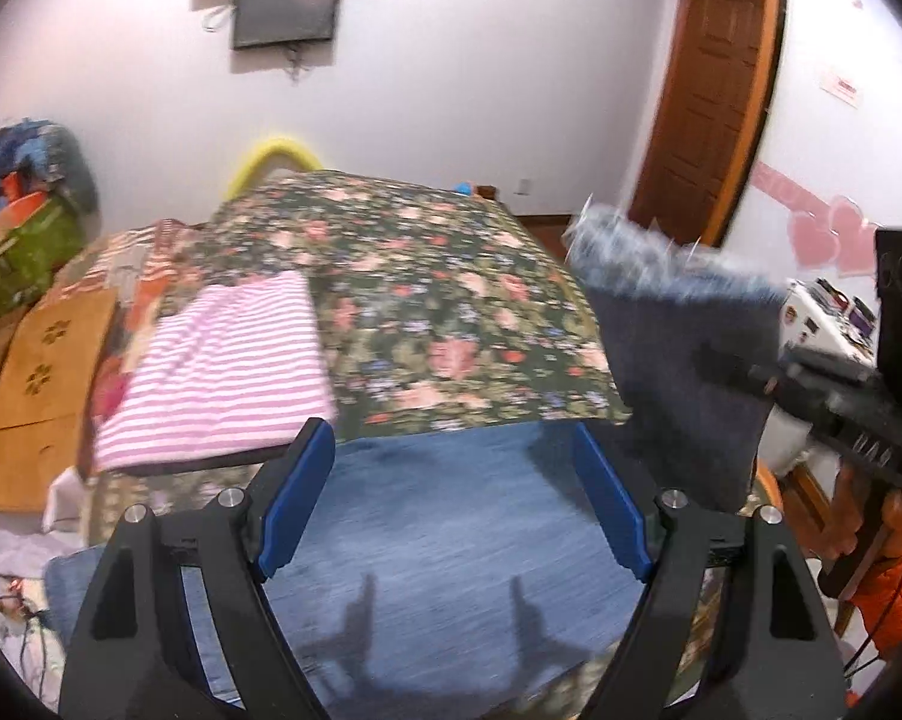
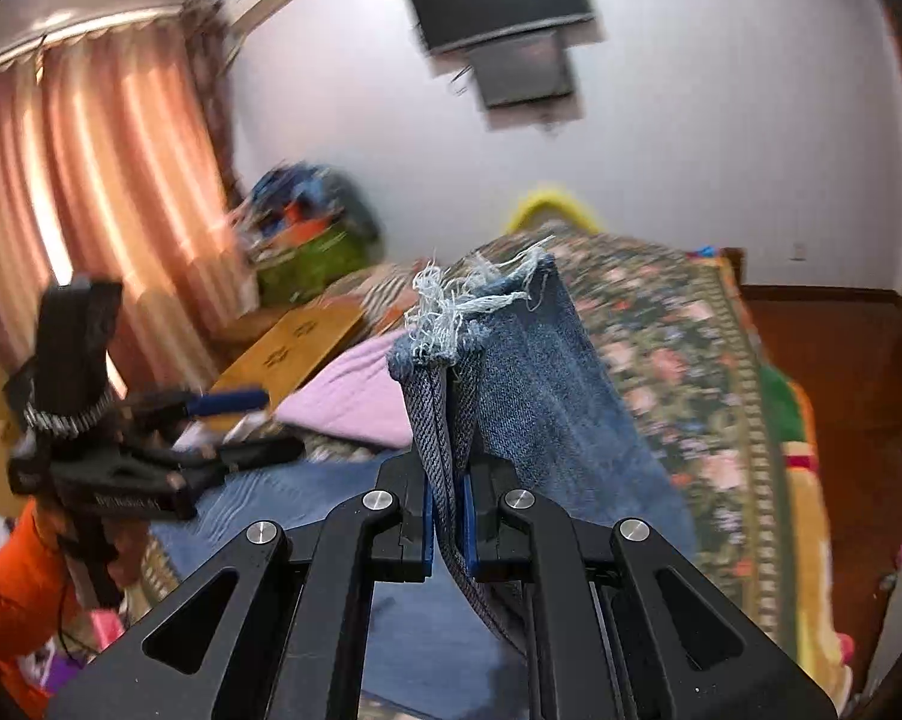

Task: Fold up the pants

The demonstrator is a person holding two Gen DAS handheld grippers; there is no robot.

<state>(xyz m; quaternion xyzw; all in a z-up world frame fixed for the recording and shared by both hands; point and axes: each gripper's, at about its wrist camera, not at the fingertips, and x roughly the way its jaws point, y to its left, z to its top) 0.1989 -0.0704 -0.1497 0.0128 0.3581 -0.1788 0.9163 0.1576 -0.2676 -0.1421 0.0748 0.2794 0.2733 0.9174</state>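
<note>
While the left gripper hangs with its blue pads wide apart and nothing between them, the jeans lie flat just below it, spread on the near end of the floral bedspread. On that bedspread, left of the jeans, sits a folded pink striped cloth, with a wooden board further left. Right of the bedspread, a frayed jeans leg is lifted off the bed, its edge held by the right gripper, which enters from the right. A dark screen hangs on the wall beyond the bedspread, and a wooden door stands to its right.

From the right wrist, the right gripper is pinched tight on a doubled edge of the jeans; the frayed hem stands up above the pads. More denim lies flat on the bedspread below. Left of the bedspread, the left gripper shows side-on, spread open, with curtains behind it.
</note>
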